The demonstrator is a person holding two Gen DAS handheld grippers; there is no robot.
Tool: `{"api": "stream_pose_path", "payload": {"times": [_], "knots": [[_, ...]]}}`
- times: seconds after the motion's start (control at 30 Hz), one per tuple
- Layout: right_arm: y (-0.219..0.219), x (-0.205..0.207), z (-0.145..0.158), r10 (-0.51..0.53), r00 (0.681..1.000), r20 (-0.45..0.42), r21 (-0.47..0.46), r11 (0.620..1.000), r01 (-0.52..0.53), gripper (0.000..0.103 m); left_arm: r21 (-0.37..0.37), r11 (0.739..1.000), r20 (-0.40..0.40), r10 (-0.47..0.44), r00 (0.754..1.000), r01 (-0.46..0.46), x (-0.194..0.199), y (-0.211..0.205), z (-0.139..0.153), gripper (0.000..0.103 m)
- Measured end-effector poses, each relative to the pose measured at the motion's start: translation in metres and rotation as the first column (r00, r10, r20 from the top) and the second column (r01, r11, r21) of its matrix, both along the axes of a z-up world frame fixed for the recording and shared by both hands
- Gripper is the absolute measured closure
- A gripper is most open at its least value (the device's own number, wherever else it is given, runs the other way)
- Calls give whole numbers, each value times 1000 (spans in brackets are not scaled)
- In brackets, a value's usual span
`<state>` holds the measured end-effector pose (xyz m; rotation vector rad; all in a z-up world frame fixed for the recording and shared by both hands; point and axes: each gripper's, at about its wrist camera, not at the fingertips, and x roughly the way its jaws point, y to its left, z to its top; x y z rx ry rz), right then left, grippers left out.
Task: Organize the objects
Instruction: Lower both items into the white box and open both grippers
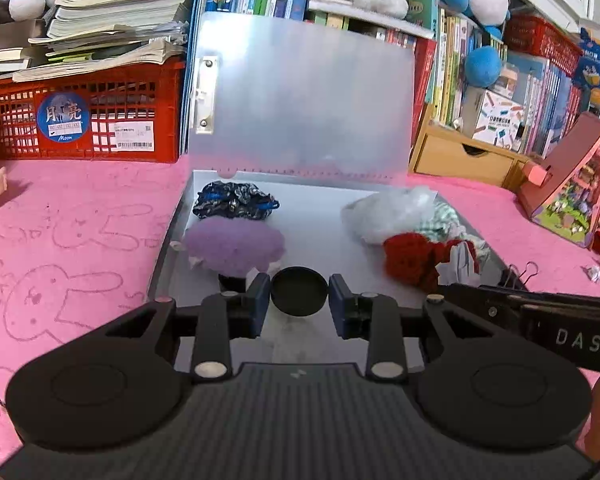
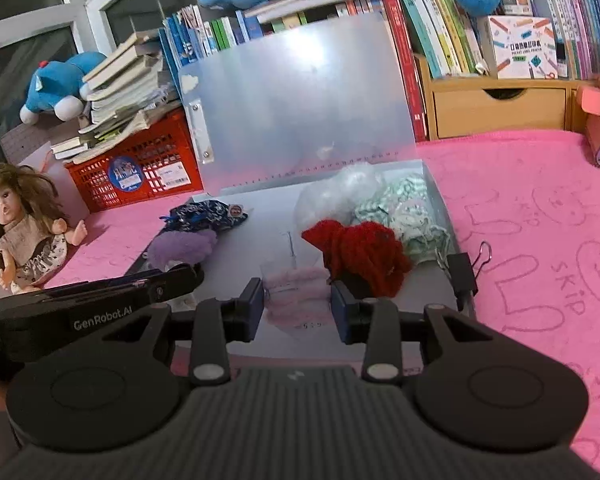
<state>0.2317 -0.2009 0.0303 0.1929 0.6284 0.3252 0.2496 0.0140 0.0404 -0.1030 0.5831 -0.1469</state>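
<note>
An open translucent case (image 1: 320, 220) lies on the pink mat, its lid (image 1: 300, 100) standing up behind. Inside at the left are a dark blue patterned cloth (image 1: 234, 200) and a purple fluffy piece (image 1: 234, 244). At the right lie a white plastic bag (image 1: 384, 212), a green checked cloth (image 2: 408, 216) and a red yarn piece (image 2: 360, 252). My left gripper (image 1: 299, 300) is shut on a black round lid (image 1: 299, 294) over the case's front. My right gripper (image 2: 298, 300) is shut on a clear bag of pink fabric (image 2: 296, 284) beside the red yarn.
A black binder clip (image 2: 462, 270) sits on the case's right edge. A red crate (image 1: 84, 116) with stacked books stands at the back left, with a doll (image 2: 24, 224) beside it. At the back right are a wooden drawer unit (image 2: 500, 108) and a pink house-shaped box (image 1: 572, 184). Books and plush toys line the back.
</note>
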Motion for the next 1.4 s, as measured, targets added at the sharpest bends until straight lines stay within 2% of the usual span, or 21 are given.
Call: {"api": "stream_pose_path", "payload": {"times": [0.37,0.73,0.93,0.97,1.0,1.03,1.13,1.4], "knots": [[3,10,-15,-12,998,-57,-2,1000,11,62,22,1000,-17,6,1000,-6,8,-1,-9,66],[6,12,-17,-12,998,-55,-29,1000,10,62,40,999,-26,3,1000,-2,10,-1,-12,66],[7,11,-17,-6,999,-48,-22,1000,5,56,52,999,-22,-5,1000,6,7,-4,-11,65],[6,10,-17,-5,999,-45,-16,1000,4,48,50,999,-21,-5,1000,6,7,-5,-11,63],[6,9,-16,-1,999,-42,-8,1000,1,44,47,999,-20,-7,1000,8,6,-5,-10,57],[6,8,-16,1,999,-40,-5,1000,-1,43,40,999,-15,-10,1000,10,5,-6,-8,49],[5,4,-11,4,1000,-16,-5,1000,-4,39,40,999,13,-16,1000,16,0,-8,-2,40],[-1,-14,6,0,999,50,-19,1000,1,34,65,998,38,-27,999,25,-16,-11,18,30]]}}
